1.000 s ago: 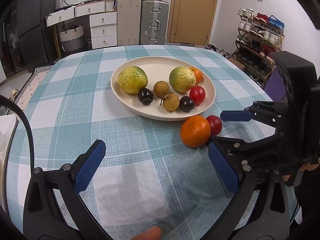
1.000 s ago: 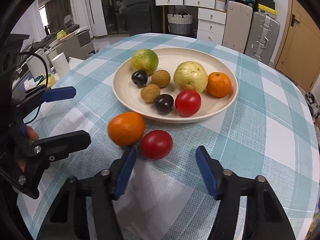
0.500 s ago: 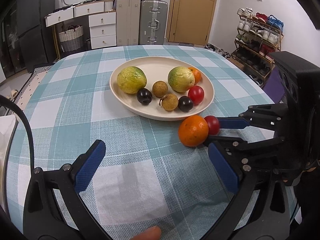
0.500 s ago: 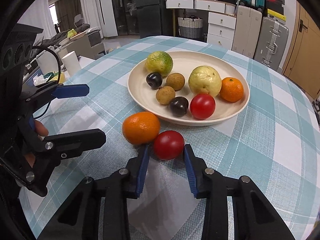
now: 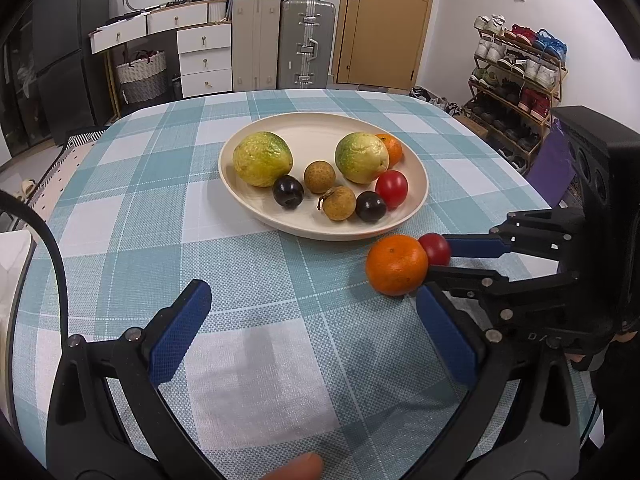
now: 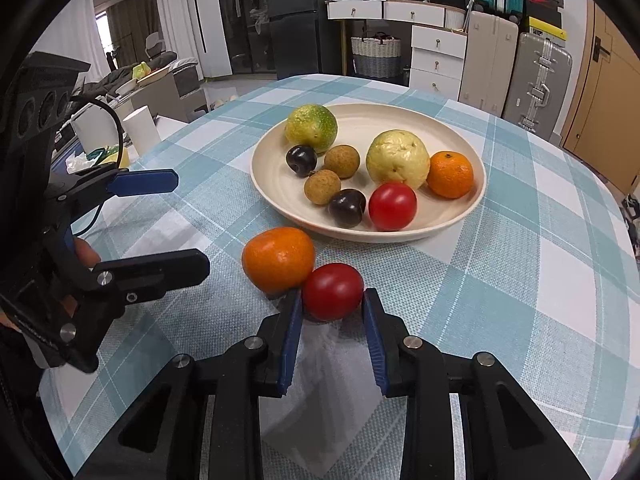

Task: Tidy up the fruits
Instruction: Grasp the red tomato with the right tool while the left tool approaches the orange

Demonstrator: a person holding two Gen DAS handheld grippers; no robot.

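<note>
Right gripper (image 6: 331, 305) clamped on the loose red tomato (image 6: 333, 291), blue pads pressing both its sides, on the checked tablecloth (image 6: 520, 280) just near of the cream plate (image 6: 478, 196). A loose orange (image 6: 279, 259) touches the tomato's left. Left gripper (image 5: 312, 320) spread wide, nothing between its fingers, low over bare cloth left of the orange. Plate holds two guavas, two longans, two dark plums, a tomato and an orange.

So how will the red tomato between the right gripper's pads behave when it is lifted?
The tomato looks smooth and glossy, so it may slip between the flat pads of the right gripper. It is round, so it would probably roll if dropped on the table. It touches the orange, which might be nudged and roll too.
</note>
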